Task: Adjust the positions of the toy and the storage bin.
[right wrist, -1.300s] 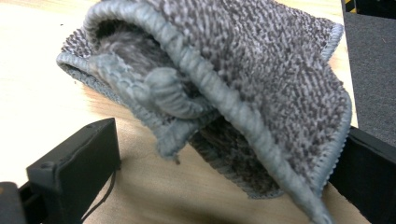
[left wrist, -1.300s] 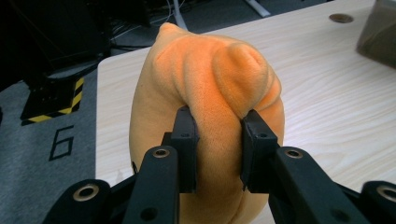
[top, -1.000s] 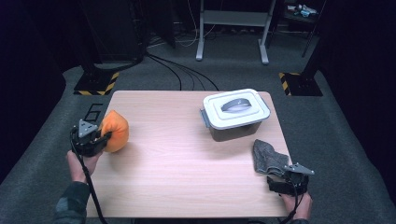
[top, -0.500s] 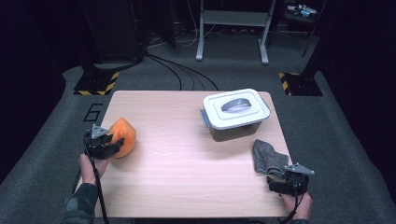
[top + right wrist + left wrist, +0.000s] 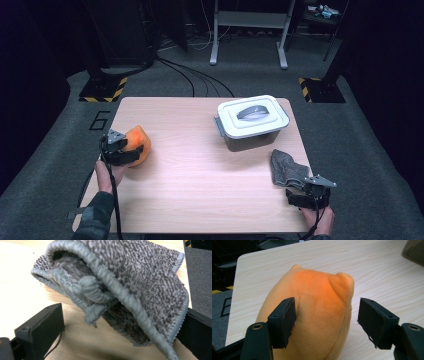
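Left tongs (image 5: 327, 325) just opened around orange plush toy (image 5: 312, 315); right tongs (image 5: 120, 335) open by grey cloth (image 5: 130, 282)

On the pale wooden table (image 5: 200, 185), the orange plush toy (image 5: 137, 145) sits at my left edge, between the jaws of my left gripper (image 5: 122, 150), which reaches in from the near-left side. Far across on the right half stands the grey lidded plastic box (image 5: 252, 122), toward the back. In front of that box, near the right edge, lies the grey folded terry cloth (image 5: 287, 170), well apart from the toy. My right gripper (image 5: 306, 192) sits just before the cloth, at the near-right corner.
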### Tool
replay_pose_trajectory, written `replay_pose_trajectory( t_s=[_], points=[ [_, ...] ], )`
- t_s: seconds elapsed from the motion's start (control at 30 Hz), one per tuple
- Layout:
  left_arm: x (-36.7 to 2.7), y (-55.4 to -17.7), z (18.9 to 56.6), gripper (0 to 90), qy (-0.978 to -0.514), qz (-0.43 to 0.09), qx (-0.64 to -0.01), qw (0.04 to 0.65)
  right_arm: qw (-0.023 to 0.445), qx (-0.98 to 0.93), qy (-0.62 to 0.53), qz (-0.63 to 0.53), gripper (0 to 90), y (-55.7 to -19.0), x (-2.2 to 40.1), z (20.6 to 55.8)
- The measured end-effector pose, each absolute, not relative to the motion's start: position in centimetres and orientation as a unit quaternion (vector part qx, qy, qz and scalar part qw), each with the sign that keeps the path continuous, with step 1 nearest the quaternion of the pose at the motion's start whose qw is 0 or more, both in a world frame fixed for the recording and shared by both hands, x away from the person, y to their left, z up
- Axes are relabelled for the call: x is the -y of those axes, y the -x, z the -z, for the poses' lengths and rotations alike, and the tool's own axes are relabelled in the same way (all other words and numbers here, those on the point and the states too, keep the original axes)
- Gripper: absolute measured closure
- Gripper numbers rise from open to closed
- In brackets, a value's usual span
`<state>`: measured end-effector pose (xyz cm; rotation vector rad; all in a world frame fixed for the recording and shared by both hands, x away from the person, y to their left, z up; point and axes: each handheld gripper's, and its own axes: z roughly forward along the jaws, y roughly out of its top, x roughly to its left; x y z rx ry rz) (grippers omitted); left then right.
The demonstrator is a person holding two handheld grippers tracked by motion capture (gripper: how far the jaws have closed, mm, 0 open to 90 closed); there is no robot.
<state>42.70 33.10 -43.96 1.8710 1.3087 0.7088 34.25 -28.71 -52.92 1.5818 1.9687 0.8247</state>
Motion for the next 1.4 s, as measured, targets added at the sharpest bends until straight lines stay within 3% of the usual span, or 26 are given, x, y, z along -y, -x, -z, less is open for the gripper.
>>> replay_pose_trajectory(
  t_s=[0.37, 0.8, 1.4],
  points=[
    [-33.3, -41.3, 43.4, 19.5, -0.712, -0.267, -0.518, 0.392, 0.238, -0.726, -0.572, -0.299, 0.0, -34.3, 28.8, 52.9],
    [-33.0, -38.4, 44.0, 15.0, -0.7, -0.263, -0.517, 0.417, 0.217, -0.727, -0.574, -0.307, 0.0, -34.4, 29.3, 52.4],
    [-32.7, -35.1, 49.1, 11.9, -0.696, -0.229, -0.544, 0.41, 0.217, -0.746, -0.538, -0.326, 0.0, -36.0, 28.6, 47.0]
  ],
)
